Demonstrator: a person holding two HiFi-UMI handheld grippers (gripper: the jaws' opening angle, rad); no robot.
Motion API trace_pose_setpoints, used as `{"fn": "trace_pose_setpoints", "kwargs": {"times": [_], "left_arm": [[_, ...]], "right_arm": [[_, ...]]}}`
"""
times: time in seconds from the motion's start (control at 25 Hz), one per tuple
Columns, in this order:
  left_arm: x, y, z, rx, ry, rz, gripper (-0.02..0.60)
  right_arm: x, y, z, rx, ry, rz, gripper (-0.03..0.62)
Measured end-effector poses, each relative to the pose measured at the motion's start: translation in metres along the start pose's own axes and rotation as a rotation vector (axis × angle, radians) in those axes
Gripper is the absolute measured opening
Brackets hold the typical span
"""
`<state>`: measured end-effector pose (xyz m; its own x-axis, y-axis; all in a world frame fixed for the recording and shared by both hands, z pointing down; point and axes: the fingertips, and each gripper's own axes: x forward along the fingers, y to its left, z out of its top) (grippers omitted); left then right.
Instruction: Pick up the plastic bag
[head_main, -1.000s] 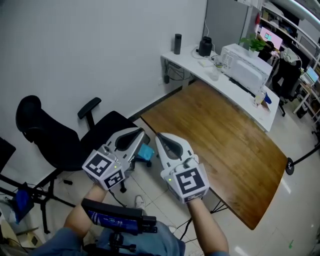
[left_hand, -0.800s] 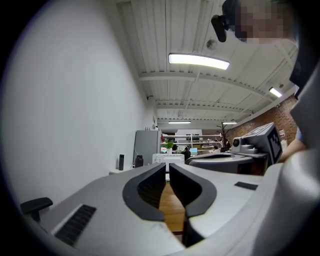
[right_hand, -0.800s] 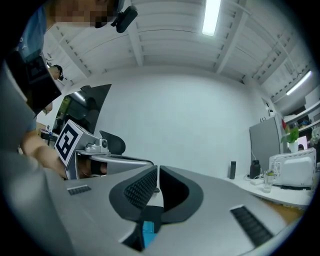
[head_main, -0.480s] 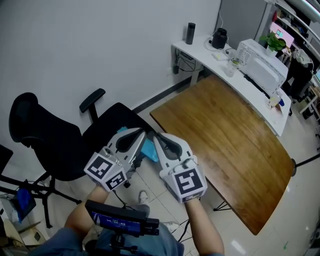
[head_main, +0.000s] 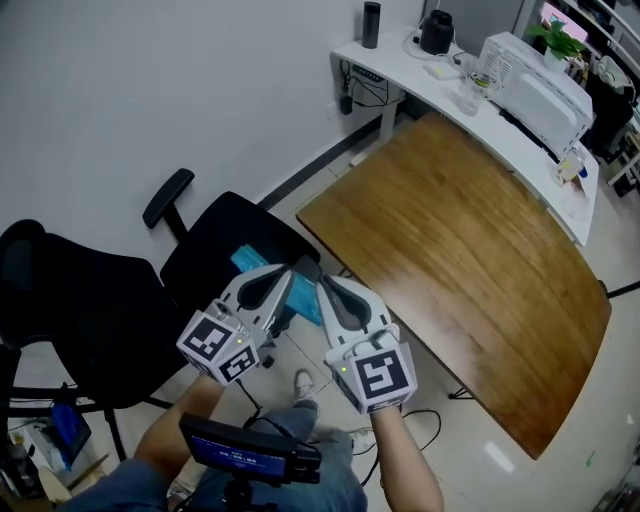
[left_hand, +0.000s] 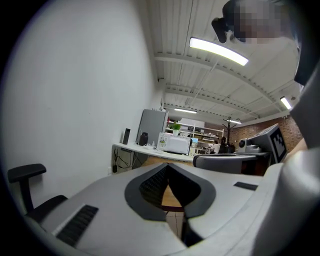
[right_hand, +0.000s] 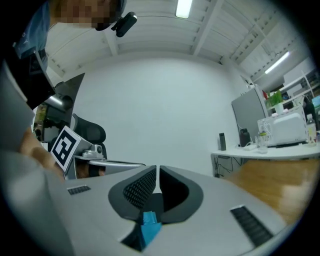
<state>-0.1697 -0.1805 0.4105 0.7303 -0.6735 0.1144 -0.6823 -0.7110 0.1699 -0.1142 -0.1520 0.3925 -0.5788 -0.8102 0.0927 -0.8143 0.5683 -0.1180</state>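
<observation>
Approach phase, I'd say: nothing is lifted yet. The left claw (head_main: 287, 275) and the right claw (head_main: 324, 287) hover close beside each other over the black chair seat (head_main: 215, 250), both pointing away from the person.

The blue plastic bag (head_main: 252, 262) lies on that seat, right under and just beyond both sets of tips. One part shows past the left claw's outer side, another in the gap between the two claws. In the right gripper view a scrap of blue peeks through the hollow at the root of the jaws. That's the bag underneath, not a catch.

Left claw: jaws together at the tips, nothing in them. Right claw: its jaws have just been opening a touch, leaving only a thin slit between the tips, and nothing sits in it. The wooden table (head_main: 460, 250) is off on the right claw's outer side, well apart and out of play.

What does the next move call for? By my reading, a slit that thin won't take a fold of bag. The jaws need to spread wider, the tips need to dip to the seat, then close on a raised edge or wrinkle. With thin film on a cushion, the risk is nipping the upholstery too, or the film slipping free.
</observation>
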Motion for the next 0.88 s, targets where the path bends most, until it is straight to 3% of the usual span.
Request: {"fn": "trace_pose_setpoints", "kwargs": {"times": [0.88], "left_arm": [[0.043,0.029,-0.187,-0.009,0.408,-0.110,0.013]], "right_arm": [[0.027,-0.034,-0.204,0.246,0.136,-0.186,0.032]]}}
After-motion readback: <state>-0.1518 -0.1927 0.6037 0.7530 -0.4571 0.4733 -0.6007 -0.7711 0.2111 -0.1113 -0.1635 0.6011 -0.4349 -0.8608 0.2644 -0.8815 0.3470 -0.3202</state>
